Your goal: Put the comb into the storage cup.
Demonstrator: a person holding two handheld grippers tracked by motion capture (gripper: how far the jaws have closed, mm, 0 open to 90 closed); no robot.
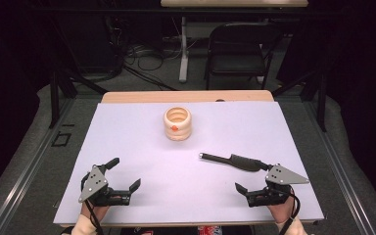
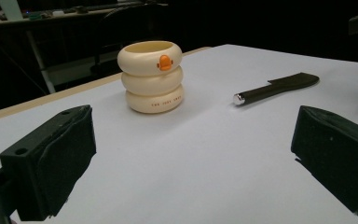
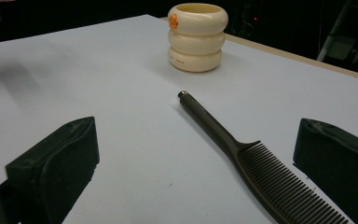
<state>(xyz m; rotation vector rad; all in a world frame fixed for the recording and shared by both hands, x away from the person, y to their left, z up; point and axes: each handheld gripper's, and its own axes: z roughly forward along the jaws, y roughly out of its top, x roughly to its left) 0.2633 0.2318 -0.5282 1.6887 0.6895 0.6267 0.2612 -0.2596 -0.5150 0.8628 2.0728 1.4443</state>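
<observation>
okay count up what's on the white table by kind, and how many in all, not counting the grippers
Cream ringed holder: 1
Dark comb: 1
Total: 2

1. Cream holder [image 1: 177, 124] built like three stacked rings, open at the top, small orange mark on the upper ring; upright on the white tabletop [image 1: 142, 147], well ahead of both pairs of fingers, roughly midway between them.
2. Dark comb [image 3: 242, 158] with a long slim handle ending in a silvery tip; flat on the tabletop, teeth end just ahead of the right fingers [image 3: 335, 158], handle pointing toward the holder.
</observation>
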